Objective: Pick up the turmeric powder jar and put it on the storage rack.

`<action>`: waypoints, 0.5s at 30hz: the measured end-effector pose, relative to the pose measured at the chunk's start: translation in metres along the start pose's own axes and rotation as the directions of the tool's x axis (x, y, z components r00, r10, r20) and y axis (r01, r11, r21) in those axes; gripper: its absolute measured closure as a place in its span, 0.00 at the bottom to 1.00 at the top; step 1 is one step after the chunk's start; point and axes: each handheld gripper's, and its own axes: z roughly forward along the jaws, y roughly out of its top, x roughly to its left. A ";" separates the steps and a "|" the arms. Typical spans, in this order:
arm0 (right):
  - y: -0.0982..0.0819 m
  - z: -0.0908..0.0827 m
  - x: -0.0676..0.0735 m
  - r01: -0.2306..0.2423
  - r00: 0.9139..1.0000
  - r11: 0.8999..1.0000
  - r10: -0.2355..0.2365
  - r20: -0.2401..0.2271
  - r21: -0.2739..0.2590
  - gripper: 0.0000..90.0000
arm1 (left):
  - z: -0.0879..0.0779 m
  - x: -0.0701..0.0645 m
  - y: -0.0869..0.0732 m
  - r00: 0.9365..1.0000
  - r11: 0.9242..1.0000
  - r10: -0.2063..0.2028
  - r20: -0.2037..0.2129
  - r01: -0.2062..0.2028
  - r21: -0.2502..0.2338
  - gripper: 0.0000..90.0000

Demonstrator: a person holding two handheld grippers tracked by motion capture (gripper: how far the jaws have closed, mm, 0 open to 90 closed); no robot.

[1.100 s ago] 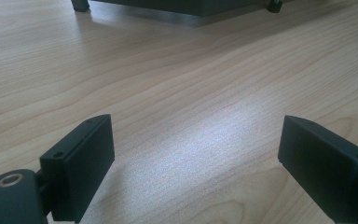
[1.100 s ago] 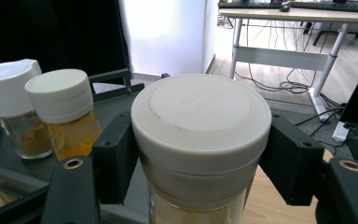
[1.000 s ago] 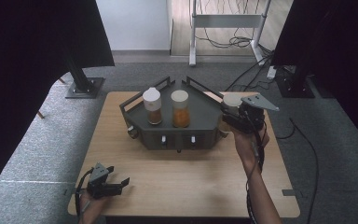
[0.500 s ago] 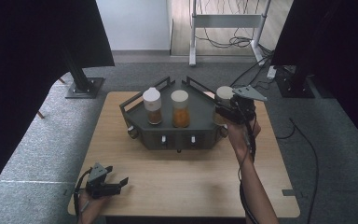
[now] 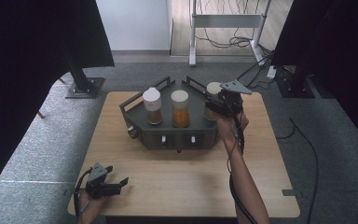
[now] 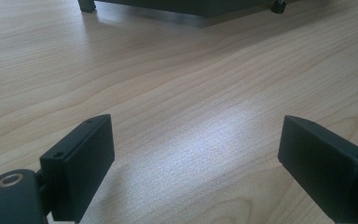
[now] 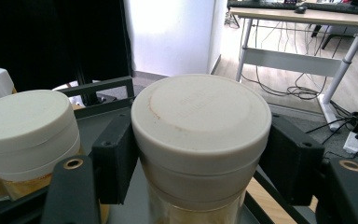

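My right gripper's [image 7: 200, 158] fingers [image 7: 114, 156] pinch a white-lidded spice jar [image 7: 200, 135] over the dark tray's [image 5: 137, 114] right end beside two matching jars [image 5: 166, 106], while my left gripper's [image 6: 196, 163] fingers [image 6: 81, 165] rest spread on the counter [image 5: 177, 177].

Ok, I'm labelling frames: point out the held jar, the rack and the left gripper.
jar [image 7: 200, 121], right gripper view, lid top.
rack [image 5: 177, 135], high view, front wall.
left gripper [image 5: 124, 183], high view, between its fingertips.
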 end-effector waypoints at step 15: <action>-0.009 0.022 0.011 0.038 0.999 0.999 -0.038 -0.005 0.032 0.37 | -0.001 0.001 0.000 1.000 1.000 0.002 0.001 -0.002 -0.001 0.12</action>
